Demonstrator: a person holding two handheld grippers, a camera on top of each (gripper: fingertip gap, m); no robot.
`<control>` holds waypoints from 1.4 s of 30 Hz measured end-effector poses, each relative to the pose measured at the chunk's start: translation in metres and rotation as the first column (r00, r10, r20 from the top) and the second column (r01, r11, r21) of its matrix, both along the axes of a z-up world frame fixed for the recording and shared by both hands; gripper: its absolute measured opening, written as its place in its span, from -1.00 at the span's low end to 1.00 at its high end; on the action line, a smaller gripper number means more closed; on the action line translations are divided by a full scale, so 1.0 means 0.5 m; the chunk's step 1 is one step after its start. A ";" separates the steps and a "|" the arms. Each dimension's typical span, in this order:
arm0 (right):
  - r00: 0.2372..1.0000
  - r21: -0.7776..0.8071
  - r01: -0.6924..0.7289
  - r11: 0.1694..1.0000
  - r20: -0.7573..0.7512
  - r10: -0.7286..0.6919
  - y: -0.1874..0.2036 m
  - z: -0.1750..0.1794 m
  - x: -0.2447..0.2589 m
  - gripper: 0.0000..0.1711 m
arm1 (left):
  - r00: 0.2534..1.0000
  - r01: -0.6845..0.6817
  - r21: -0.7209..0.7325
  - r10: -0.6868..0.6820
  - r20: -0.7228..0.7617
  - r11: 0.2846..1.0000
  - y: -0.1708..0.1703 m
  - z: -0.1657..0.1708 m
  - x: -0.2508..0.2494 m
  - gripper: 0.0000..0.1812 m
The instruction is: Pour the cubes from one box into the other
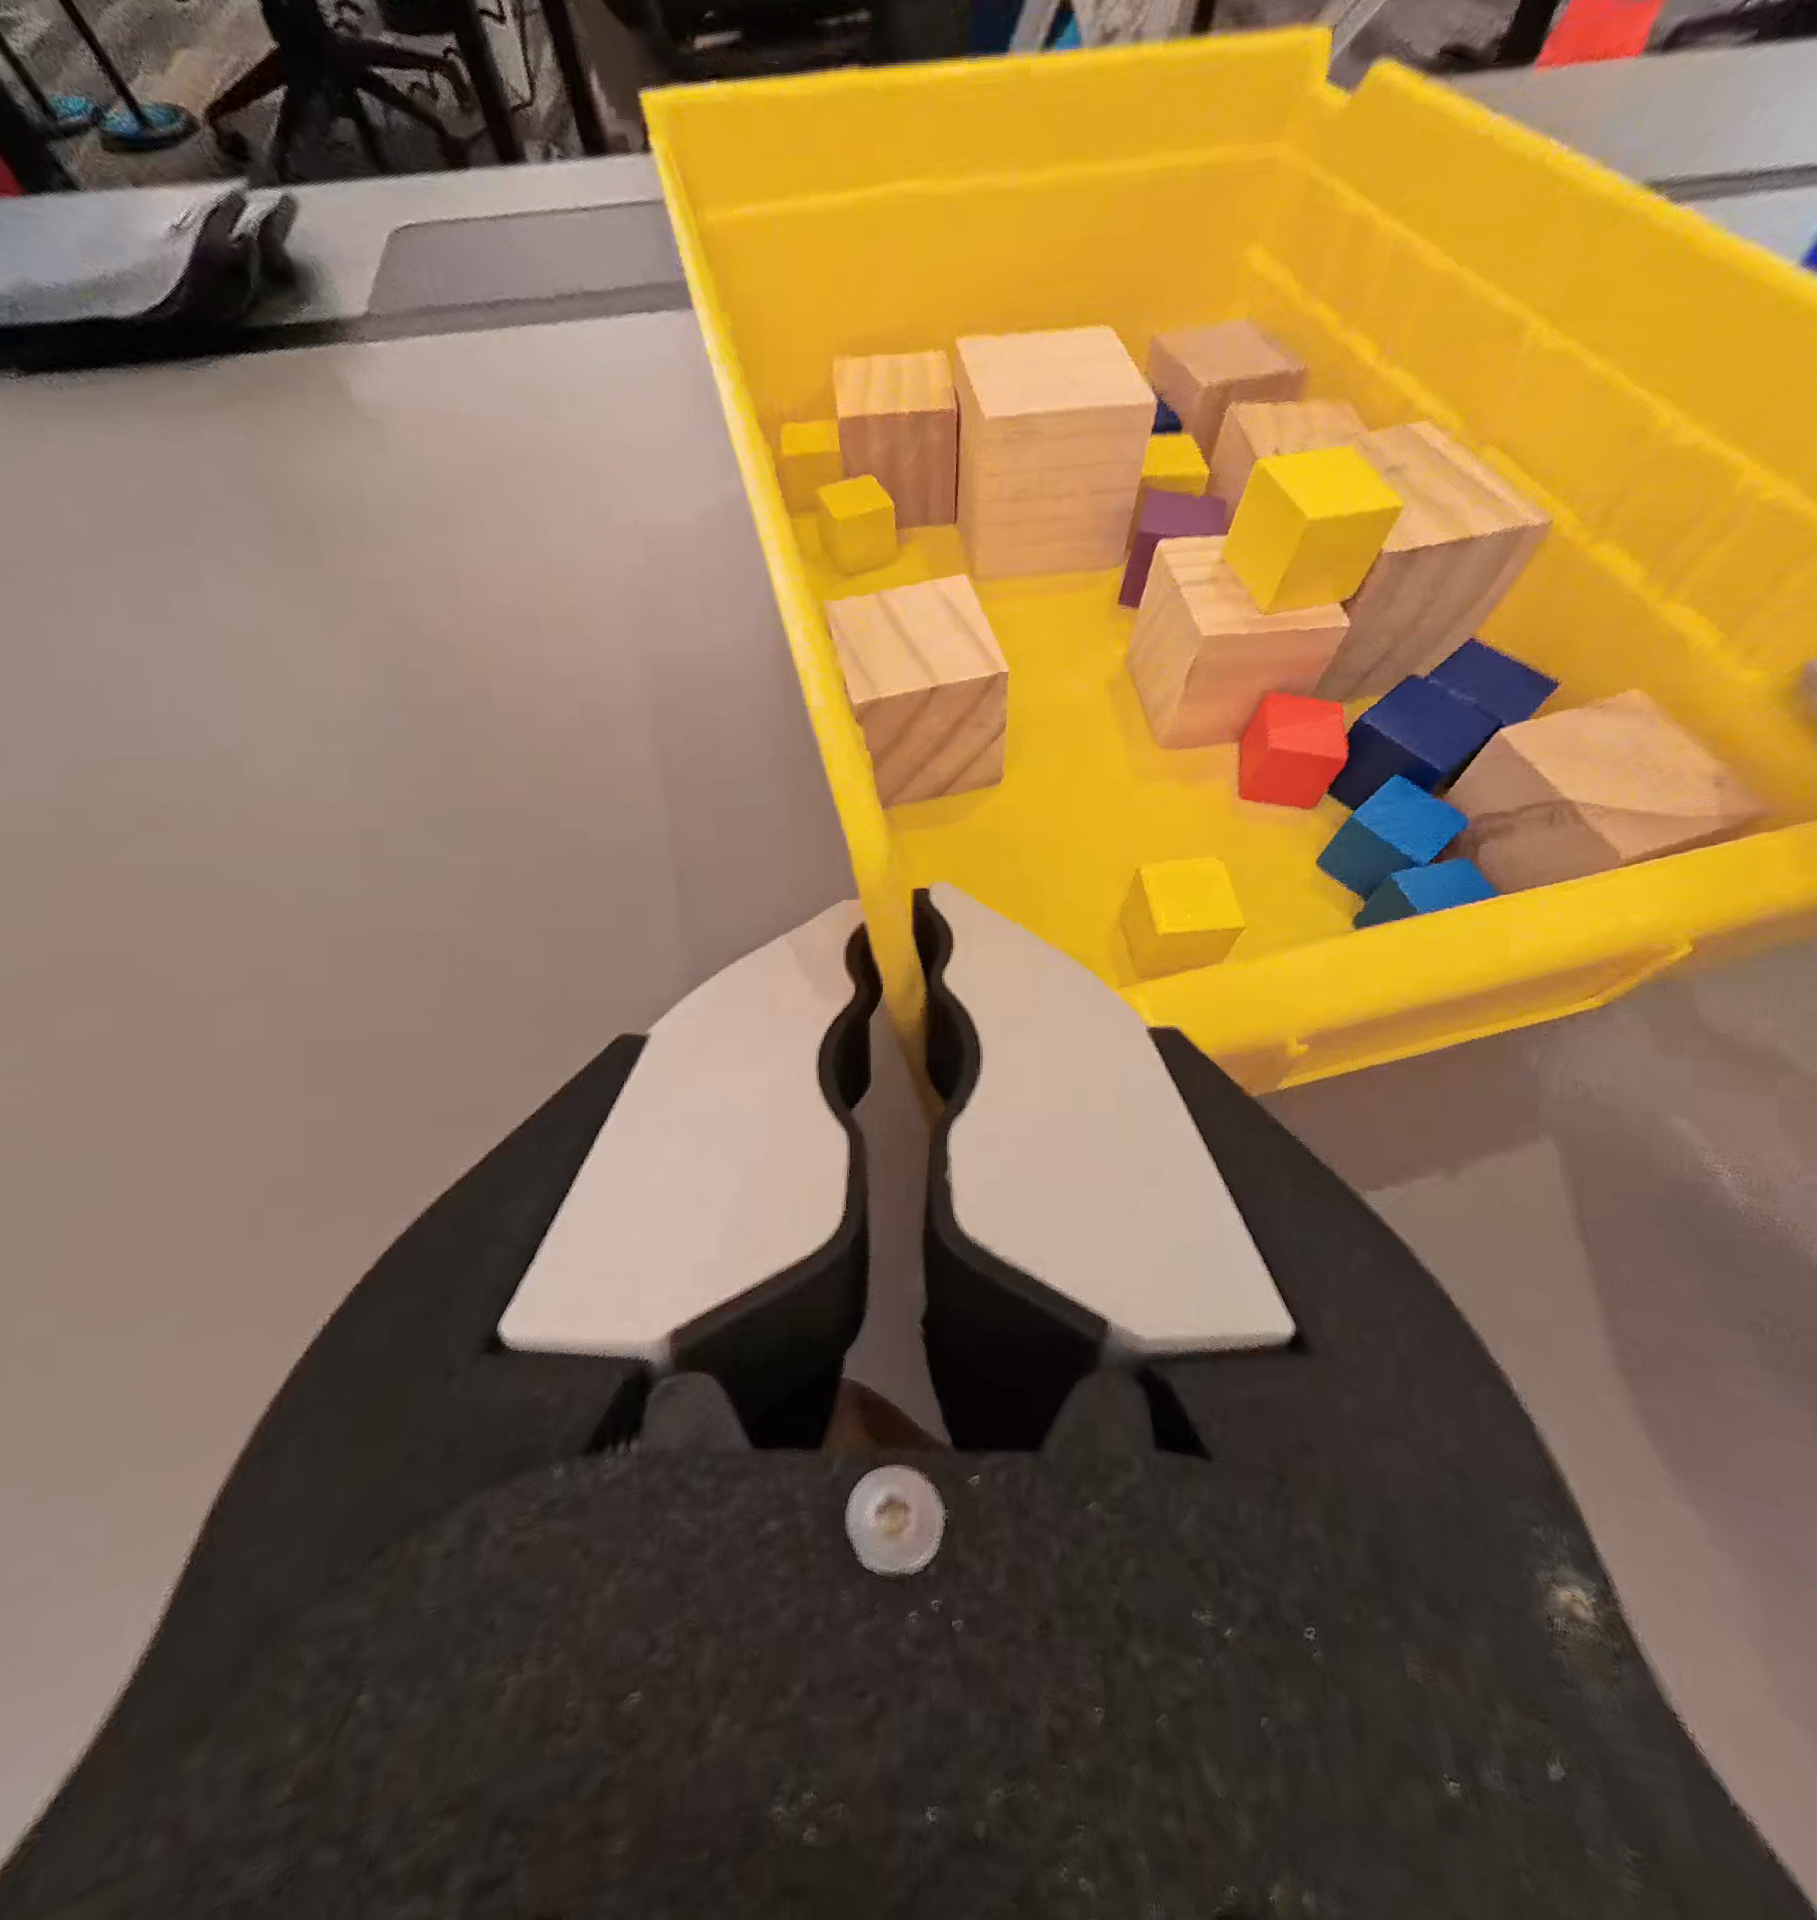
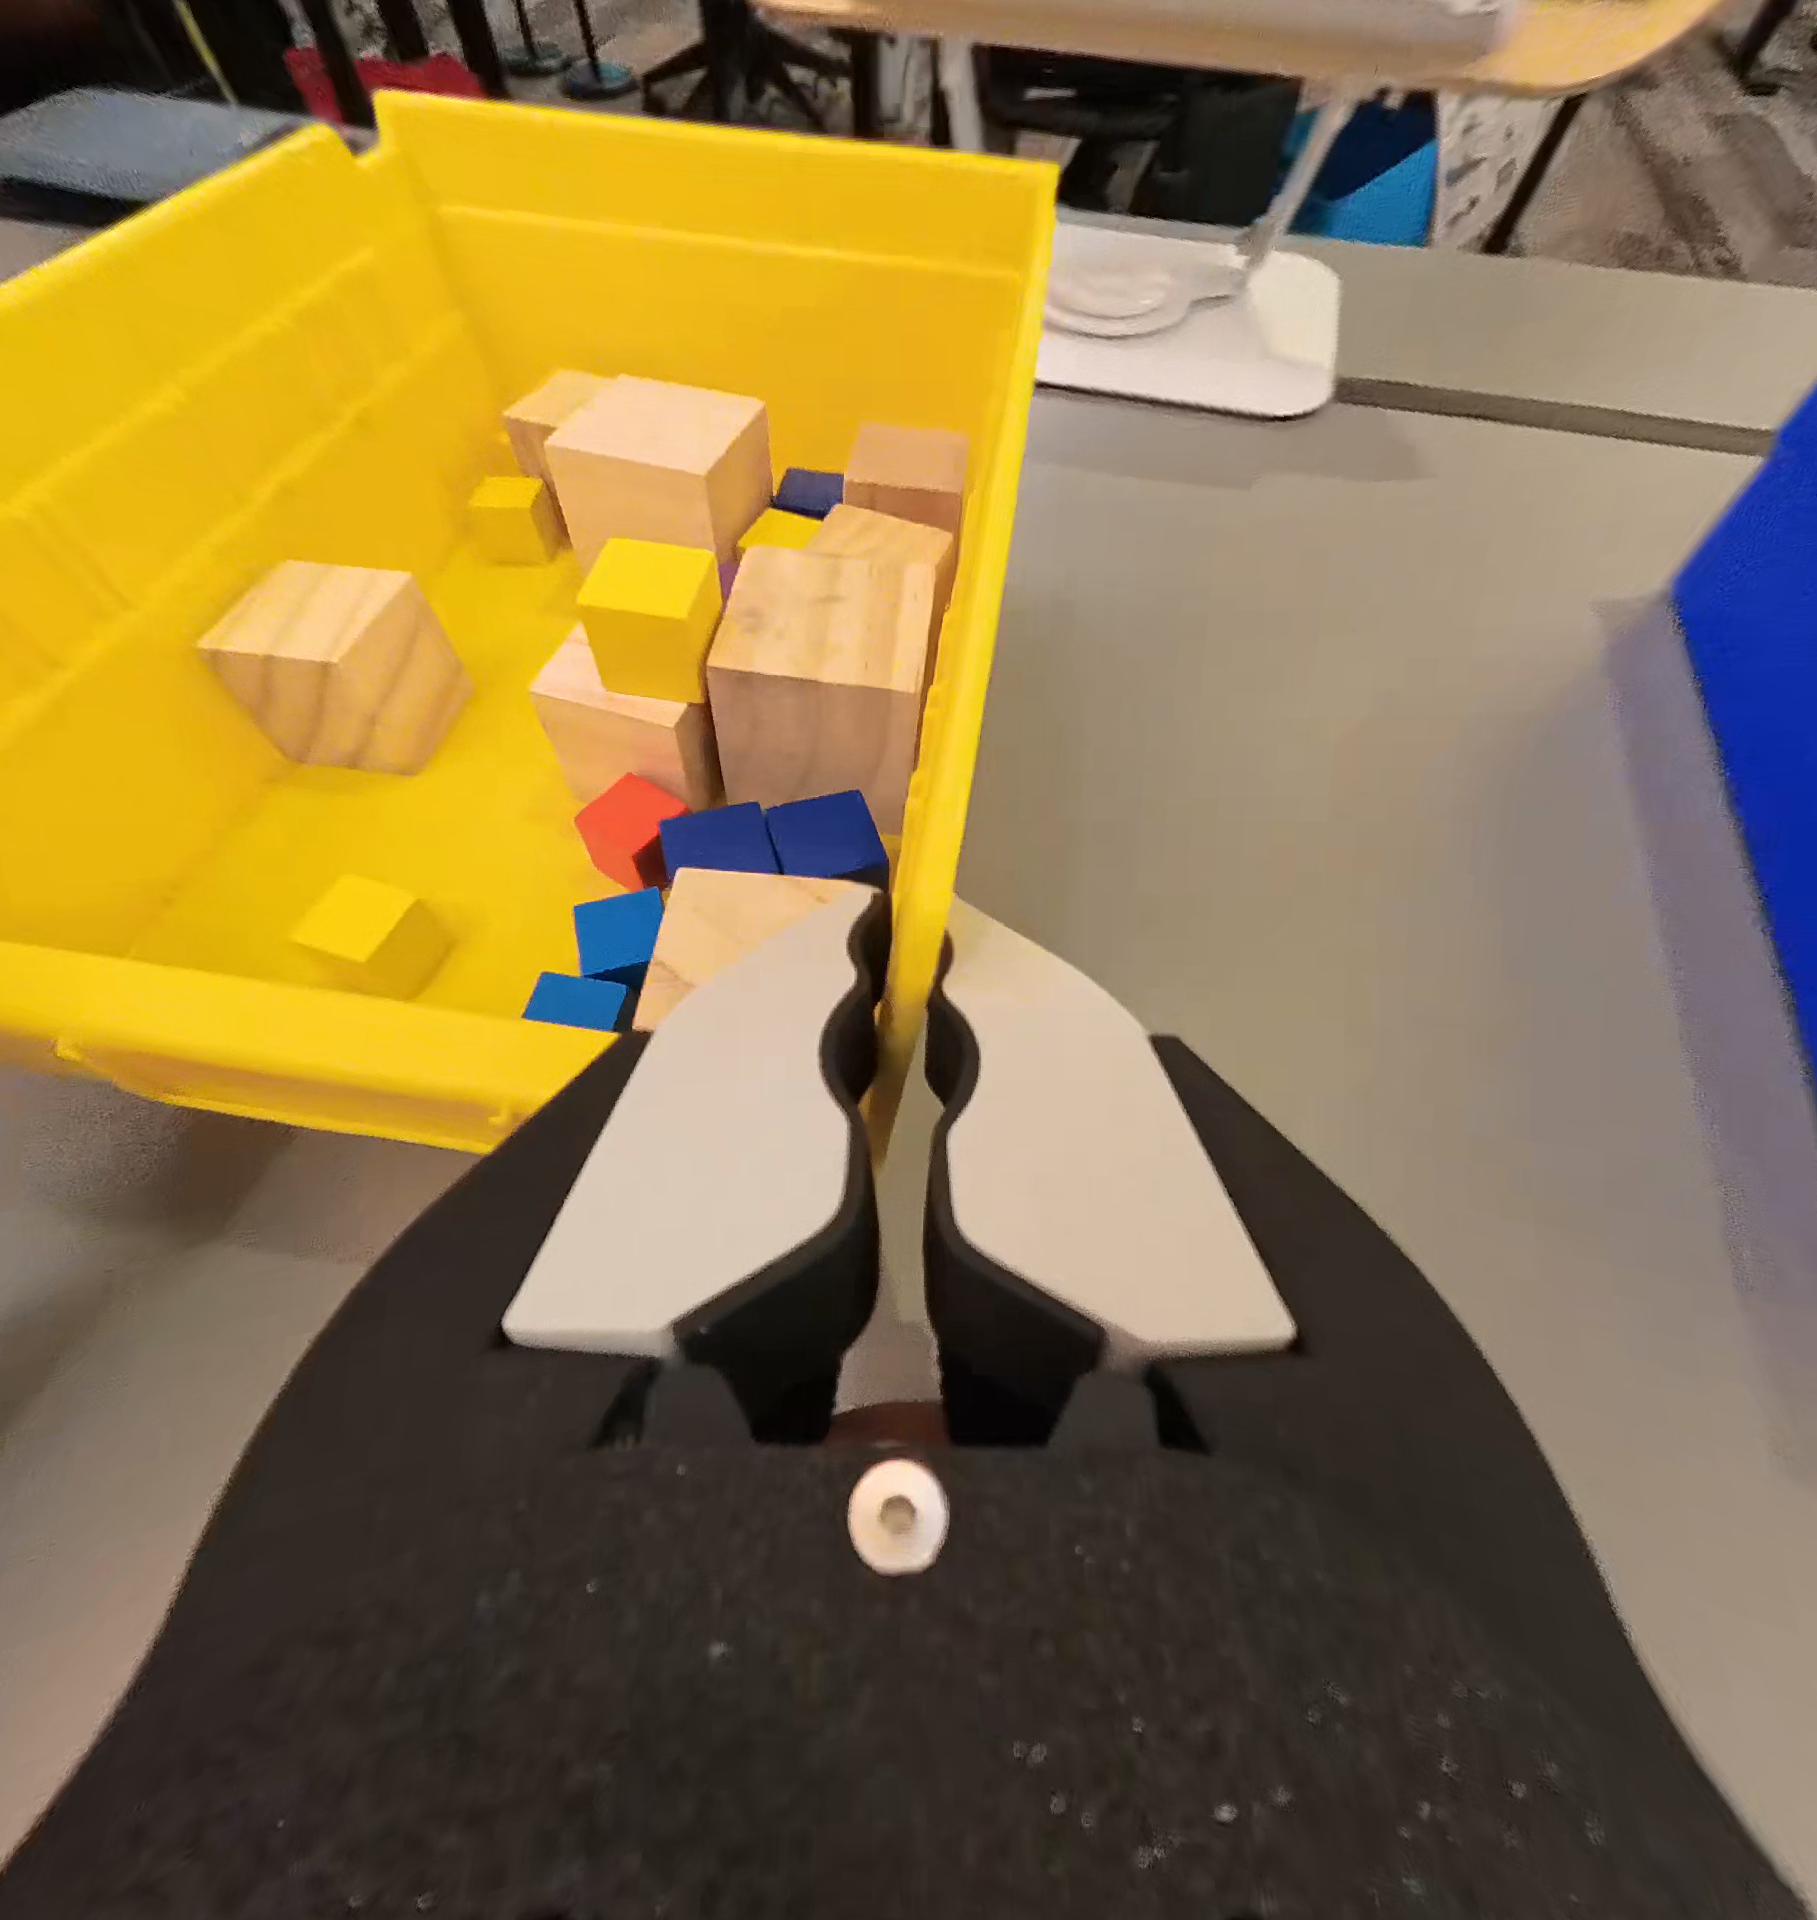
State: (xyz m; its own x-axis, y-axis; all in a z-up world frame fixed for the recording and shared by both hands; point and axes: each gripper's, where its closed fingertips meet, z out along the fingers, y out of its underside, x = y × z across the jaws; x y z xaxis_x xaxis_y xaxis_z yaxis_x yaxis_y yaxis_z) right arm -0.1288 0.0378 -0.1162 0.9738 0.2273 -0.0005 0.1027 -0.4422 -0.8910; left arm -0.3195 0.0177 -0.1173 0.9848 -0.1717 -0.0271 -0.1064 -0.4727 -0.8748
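Left gripper (image 1: 896, 935) and right gripper (image 2: 909, 951) pinch opposite walls of the yellow box (image 1: 987, 114) — cubes (image 1: 1049, 447) inside; blue box (image 2: 1787, 675), blurred, apparently near its right.

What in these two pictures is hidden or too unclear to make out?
- Blue box, right wrist view: cut off by the right edge and blurred, so its inside cannot be seen.
- Purple cube, left wrist view: mostly hidden behind wooden cubes.
- Wooden cube at the yellow box's near right corner, right wrist view: partly covered by the right gripper.
- Yellow box's underside: hidden in both views.
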 end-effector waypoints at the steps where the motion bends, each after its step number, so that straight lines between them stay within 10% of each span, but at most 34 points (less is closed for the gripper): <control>1: 1.000 0.004 0.018 1.000 -0.006 -0.018 -0.006 0.012 0.021 -0.97 | 1.000 0.007 0.003 -0.007 0.007 1.000 -0.001 0.013 0.021 -0.95; 13: 0.960 0.169 0.260 0.951 0.063 -0.274 -0.090 0.306 0.429 -0.97 | 0.973 0.204 0.184 -0.221 0.074 0.961 -0.002 0.267 0.431 -0.95; 19: 0.916 -0.012 0.386 0.922 0.122 -0.382 -0.039 0.404 0.652 -0.97 | 0.944 0.311 0.060 -0.316 0.091 0.948 0.083 0.356 0.661 -0.96; 31: 0.829 -0.047 0.449 0.892 0.394 -0.397 -0.077 0.410 0.834 -0.98 | 0.863 0.402 -0.009 -0.375 0.339 0.916 0.014 0.230 0.883 -0.96; 42: 0.611 0.030 0.322 0.946 0.757 -0.231 0.003 0.457 0.736 -0.98 | 0.685 0.302 -0.045 -0.184 0.705 0.952 -0.004 0.135 0.915 -0.94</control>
